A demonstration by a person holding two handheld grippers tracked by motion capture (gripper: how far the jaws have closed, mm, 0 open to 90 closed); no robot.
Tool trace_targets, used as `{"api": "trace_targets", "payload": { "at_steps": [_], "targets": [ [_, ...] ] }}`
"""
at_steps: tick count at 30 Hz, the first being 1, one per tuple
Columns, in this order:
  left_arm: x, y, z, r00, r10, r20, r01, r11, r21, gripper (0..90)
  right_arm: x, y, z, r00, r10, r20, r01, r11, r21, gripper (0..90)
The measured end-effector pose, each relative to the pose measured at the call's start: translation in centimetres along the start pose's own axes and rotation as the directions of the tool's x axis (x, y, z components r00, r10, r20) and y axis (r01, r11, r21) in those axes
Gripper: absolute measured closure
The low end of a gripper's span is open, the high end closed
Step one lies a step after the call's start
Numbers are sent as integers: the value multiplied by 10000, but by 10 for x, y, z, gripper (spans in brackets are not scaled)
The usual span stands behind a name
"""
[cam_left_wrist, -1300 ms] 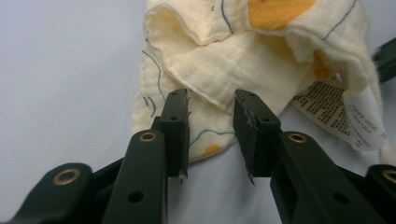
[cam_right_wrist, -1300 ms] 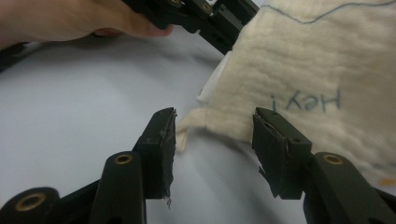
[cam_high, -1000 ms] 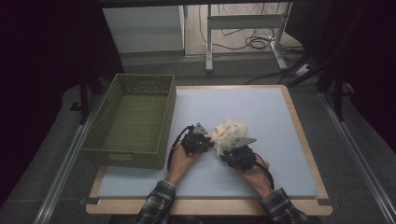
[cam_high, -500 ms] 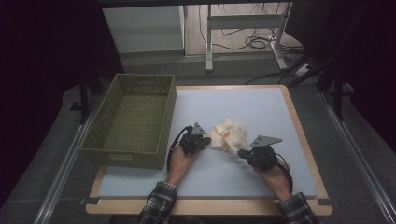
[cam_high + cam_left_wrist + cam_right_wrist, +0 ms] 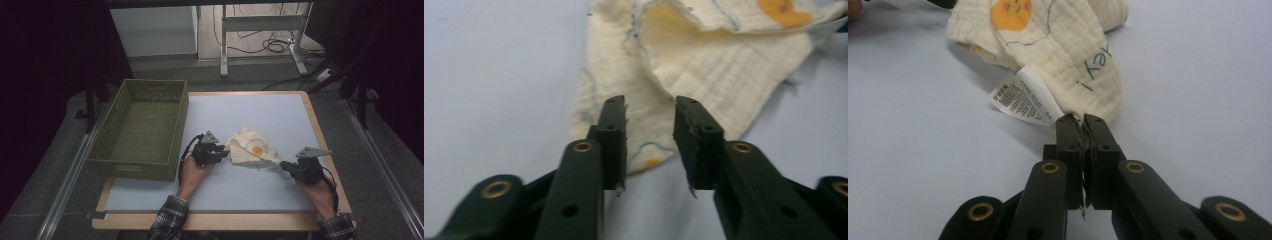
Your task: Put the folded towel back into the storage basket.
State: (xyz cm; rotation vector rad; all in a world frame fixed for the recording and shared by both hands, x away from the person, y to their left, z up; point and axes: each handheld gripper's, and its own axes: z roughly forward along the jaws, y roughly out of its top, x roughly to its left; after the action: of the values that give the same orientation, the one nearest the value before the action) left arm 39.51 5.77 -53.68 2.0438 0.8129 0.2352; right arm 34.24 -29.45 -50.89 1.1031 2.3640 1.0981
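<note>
Risk of the cream muslin cloth [image 5: 251, 148], mid-table, slipping its corner from the right gripper [image 5: 1083, 121] pinching it thinly, while left gripper [image 5: 650, 107], jaws just spreading, hovers empty.

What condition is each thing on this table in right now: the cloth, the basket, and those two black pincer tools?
cloth: crumpled on the table, one corner stretched out toward the right gripper.
care label: sticking out beside the pinched corner.
left gripper: jaws have just been opening; parted over the cloth's edge, not pressing it.
right gripper: shut on the cloth's corner.
green basket: upright, nothing inside.
</note>
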Motion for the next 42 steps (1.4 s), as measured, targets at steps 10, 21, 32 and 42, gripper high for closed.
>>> {"api": "trace_targets", "payload": {
  "at_steps": [10, 21, 32, 42],
  "targets": [
    [-7, 4, 8, 9958, -182, 897, 186, 9998, -35, 489, -7, -4, -5, 9997, 82, 209, -83, 10000, 50, 865],
    [-29, 19, 31, 9962, 280, 822, -340, 9968, 717, 697, -15, -14, -15, 9990, 282, 346, -284, 9996, 68, 865],
    [-33, 32, -11, 9873, 1472, -595, -1389, 9823, 1253, 870, -17, -18, -38, 9990, 388, 238, -381, 9988, -293, 865],
    [-54, 9, -63, 9798, 1841, -782, -1699, 9724, 1601, 869, 7, -22, -49, 9970, 119, -770, -141, 9995, -286, 865]
  ]
}}
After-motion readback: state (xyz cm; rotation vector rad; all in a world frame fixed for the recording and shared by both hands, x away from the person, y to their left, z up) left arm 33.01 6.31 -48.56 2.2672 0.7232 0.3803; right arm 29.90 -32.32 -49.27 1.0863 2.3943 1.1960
